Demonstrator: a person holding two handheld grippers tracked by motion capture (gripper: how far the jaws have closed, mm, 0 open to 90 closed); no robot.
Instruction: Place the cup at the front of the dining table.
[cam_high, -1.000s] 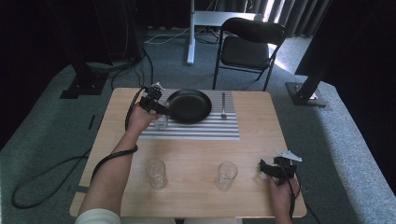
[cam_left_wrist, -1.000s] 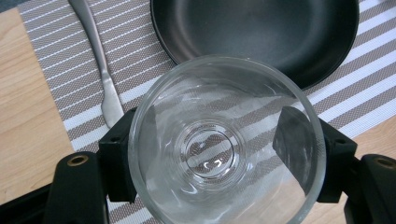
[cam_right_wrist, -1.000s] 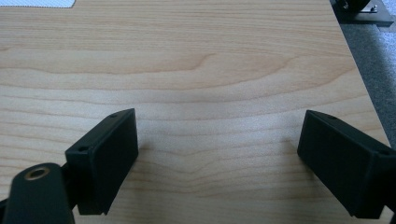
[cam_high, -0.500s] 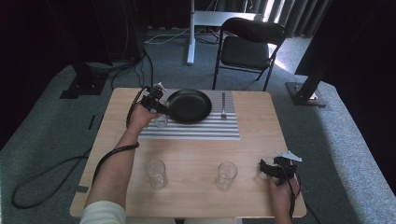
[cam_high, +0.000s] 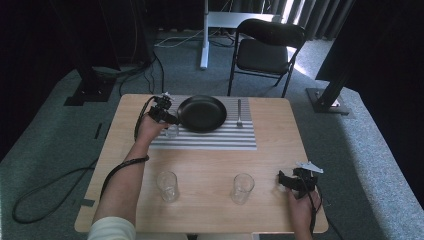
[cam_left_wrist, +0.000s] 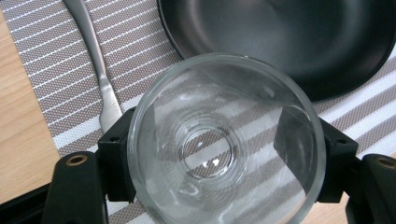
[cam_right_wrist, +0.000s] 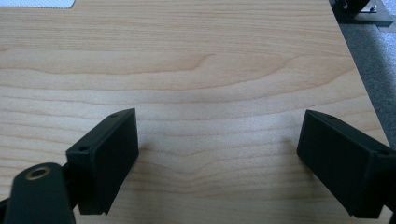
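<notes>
My left gripper (cam_high: 169, 121) is at the left end of the striped placemat (cam_high: 210, 140), shut on a clear drinking glass (cam_high: 171, 131). In the left gripper view I look down into the glass (cam_left_wrist: 224, 140), with a black pad (cam_left_wrist: 119, 140) pressed on each side of it. The jaws have just been opening a little, and the glass is still between them. A black plate (cam_high: 202, 113) lies just beyond the glass, and a metal utensil (cam_left_wrist: 100, 70) lies beside it on the mat. My right gripper (cam_high: 281, 179) rests open on bare wood near the front right corner (cam_right_wrist: 217, 154).
Two more clear glasses (cam_high: 167, 186) (cam_high: 242, 188) stand upright near the table's front edge. A fork (cam_high: 239, 112) lies on the mat to the right of the plate. A black chair (cam_high: 267, 50) stands behind the table, with cables on the floor to the left.
My left hand has sunk slightly toward the placemat with the glass. The right gripper has kept still.
</notes>
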